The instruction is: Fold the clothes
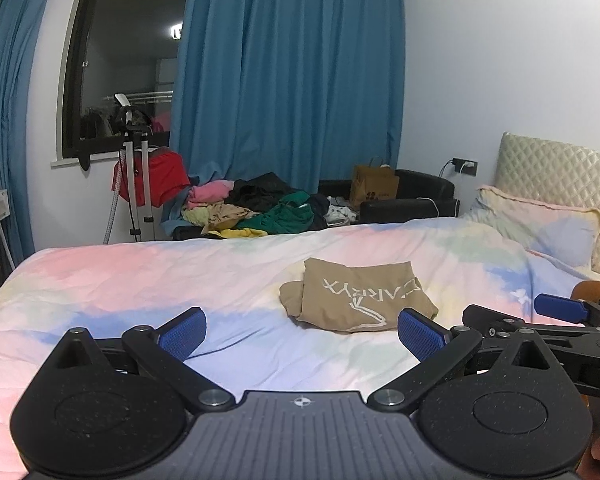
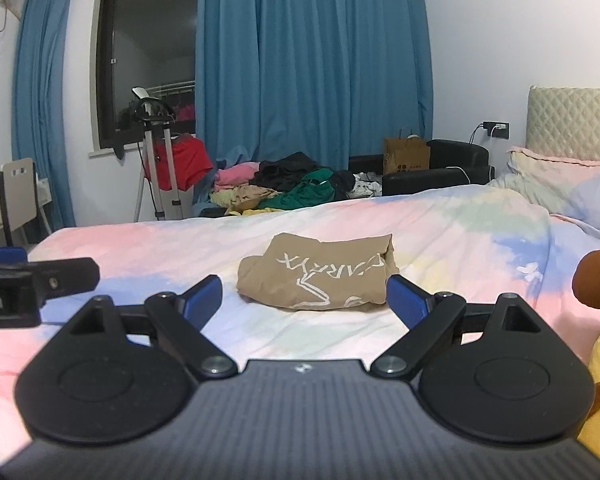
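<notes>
Jaws of the left gripper (image 1: 302, 334) and the right gripper (image 2: 304, 300) stand wide apart, gripping nothing and touching nothing. The folded tan garment (image 2: 320, 278) lies on the pastel bedspread (image 1: 140, 280), just beyond both sets of blue pads (image 1: 184, 334).

You had one folded tan garment (image 1: 356, 300) on the bed (image 1: 140, 280). One pillow (image 1: 540, 224), one paper bag (image 1: 374, 190) and two grippers, left (image 1: 302, 330) and right (image 2: 304, 298), were counted.
</notes>
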Demonstrator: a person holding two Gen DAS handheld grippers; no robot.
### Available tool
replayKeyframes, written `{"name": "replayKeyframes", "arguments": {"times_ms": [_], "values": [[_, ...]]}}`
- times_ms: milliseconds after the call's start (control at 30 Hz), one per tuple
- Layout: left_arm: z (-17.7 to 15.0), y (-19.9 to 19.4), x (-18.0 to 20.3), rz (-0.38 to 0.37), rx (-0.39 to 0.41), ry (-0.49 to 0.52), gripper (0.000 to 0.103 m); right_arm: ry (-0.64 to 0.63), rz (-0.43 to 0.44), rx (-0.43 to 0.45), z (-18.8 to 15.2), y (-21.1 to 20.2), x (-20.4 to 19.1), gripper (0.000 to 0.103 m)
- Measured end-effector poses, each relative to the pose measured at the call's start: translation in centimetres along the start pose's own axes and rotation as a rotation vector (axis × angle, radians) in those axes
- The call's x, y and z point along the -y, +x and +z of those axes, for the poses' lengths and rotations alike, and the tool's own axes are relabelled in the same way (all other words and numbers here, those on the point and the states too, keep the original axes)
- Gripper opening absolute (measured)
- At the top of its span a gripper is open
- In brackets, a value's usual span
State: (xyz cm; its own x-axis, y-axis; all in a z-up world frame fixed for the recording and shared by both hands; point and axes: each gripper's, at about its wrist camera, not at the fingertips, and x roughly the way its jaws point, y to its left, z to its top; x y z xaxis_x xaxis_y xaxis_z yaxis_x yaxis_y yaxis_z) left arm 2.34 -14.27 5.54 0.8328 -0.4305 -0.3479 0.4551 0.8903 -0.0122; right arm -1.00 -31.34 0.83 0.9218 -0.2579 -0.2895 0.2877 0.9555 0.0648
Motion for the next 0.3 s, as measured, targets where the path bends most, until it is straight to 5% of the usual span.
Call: {"name": "replayKeyframes", "arguments": {"times_ms": [300], "values": [[-0.67,0.2,-0.53,0.029,-0.011,-0.007,0.103,-0.008,-0.002,0.0,-0.22,-0.03,-0.21,0.091]]}}
